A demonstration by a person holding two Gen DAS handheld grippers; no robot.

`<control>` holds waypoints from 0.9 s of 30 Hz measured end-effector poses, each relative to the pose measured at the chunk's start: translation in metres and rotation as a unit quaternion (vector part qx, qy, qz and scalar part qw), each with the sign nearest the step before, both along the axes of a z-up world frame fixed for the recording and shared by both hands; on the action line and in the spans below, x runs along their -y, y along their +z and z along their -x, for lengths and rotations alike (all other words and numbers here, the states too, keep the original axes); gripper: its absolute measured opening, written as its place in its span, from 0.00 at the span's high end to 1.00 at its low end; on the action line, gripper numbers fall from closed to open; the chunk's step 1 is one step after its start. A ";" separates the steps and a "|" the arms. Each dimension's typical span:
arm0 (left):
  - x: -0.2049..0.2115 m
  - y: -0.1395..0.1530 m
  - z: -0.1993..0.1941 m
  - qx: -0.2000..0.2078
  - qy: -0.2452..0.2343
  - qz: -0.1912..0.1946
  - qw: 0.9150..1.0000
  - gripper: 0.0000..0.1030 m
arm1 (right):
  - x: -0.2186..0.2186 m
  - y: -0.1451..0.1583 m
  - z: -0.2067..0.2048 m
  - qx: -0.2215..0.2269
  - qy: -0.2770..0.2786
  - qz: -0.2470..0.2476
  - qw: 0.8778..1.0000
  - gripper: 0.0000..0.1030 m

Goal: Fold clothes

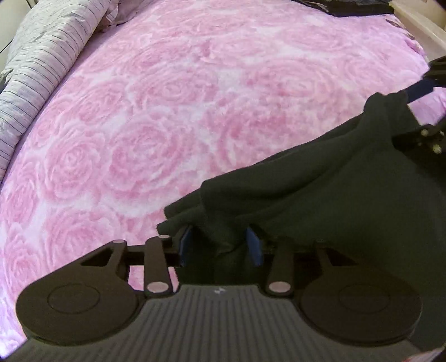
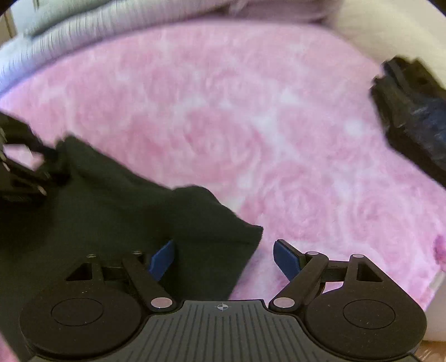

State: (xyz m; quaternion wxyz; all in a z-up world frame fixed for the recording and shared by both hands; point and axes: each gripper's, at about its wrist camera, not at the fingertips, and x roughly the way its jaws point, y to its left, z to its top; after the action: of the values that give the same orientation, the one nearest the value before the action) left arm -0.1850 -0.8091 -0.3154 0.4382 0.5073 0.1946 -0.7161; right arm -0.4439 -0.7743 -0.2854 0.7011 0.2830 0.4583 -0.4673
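A black garment (image 1: 320, 181) lies on the pink rose-patterned blanket (image 1: 167, 111). In the left wrist view my left gripper (image 1: 220, 246) points down at the garment's near corner. A fold of the cloth sits loosely between its parted blue pads (image 1: 185, 245). The right gripper (image 1: 415, 111) stands at the garment's far corner. In the right wrist view my right gripper (image 2: 225, 257) is wide open over a corner of the black garment (image 2: 125, 211). The cloth lies by the left blue pad (image 2: 164, 259) and is not pinched. The blurred left gripper (image 2: 47, 164) shows at the left edge.
A striped grey quilt (image 1: 41, 69) is bunched along the blanket's far left side and also shows as the quilt (image 2: 83, 25) at the top. A pile of dark clothes (image 2: 412, 117) sits on the blanket (image 2: 237, 111) at right. A pale bed frame (image 1: 418, 30) borders the far right.
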 end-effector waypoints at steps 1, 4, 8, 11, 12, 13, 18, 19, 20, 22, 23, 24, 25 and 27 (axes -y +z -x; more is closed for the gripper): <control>-0.001 0.005 -0.003 -0.001 0.001 0.003 1.000 0.65 | 0.001 0.002 0.006 0.009 -0.004 -0.001 1.000 0.22; -0.006 0.023 -0.010 -0.019 -0.003 0.028 0.999 0.73 | -0.001 0.020 0.017 0.015 -0.017 0.035 0.999 0.22; 0.008 0.010 0.001 -0.016 -0.004 0.011 1.000 0.73 | 0.009 0.011 0.022 0.018 -0.022 0.019 0.999 0.22; 0.020 -0.006 0.003 0.000 -0.008 0.012 1.000 0.58 | 0.016 -0.001 0.029 0.015 -0.018 0.012 1.000 0.22; 0.024 -0.006 0.000 -0.001 -0.002 0.007 1.000 0.51 | 0.017 -0.003 0.034 0.017 -0.015 0.014 1.000 0.22; 0.028 -0.005 -0.003 -0.002 0.005 0.001 1.000 0.51 | 0.017 -0.001 0.037 0.015 -0.017 0.015 1.000 0.22; 0.021 0.020 -0.014 0.006 0.008 0.010 1.000 0.75 | 0.008 0.023 0.037 0.015 -0.027 0.032 0.999 0.22; 0.017 0.027 -0.014 0.000 0.009 0.013 1.000 0.75 | 0.005 0.029 0.034 0.018 -0.027 0.037 0.999 0.22; 0.012 0.034 -0.015 -0.006 0.010 0.015 1.000 0.75 | 0.001 0.035 0.032 0.020 -0.028 0.041 0.999 0.22; 0.003 0.042 -0.010 -0.036 0.013 0.006 0.999 0.75 | -0.013 0.045 0.015 0.046 0.002 0.049 0.998 0.22; -0.001 0.039 -0.004 -0.042 0.008 0.003 0.999 0.75 | -0.019 0.044 0.003 0.056 0.025 0.046 0.997 0.22; -0.005 0.037 0.002 -0.047 0.002 -0.001 0.999 0.74 | -0.026 0.042 -0.009 0.065 0.048 0.043 0.996 0.22; -0.008 0.030 0.008 -0.040 -0.006 -0.005 0.999 0.74 | -0.032 0.041 -0.021 0.074 0.071 0.039 0.994 0.22; -0.013 0.006 0.018 -0.012 -0.026 -0.018 0.999 0.74 | -0.039 0.025 -0.032 0.069 0.098 0.017 0.993 0.22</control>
State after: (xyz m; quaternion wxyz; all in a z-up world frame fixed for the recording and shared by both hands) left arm -0.2029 -0.7956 -0.3090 0.4083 0.5113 0.1992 -0.7295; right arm -0.4119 -0.7349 -0.2607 0.7779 0.2564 0.4263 -0.3839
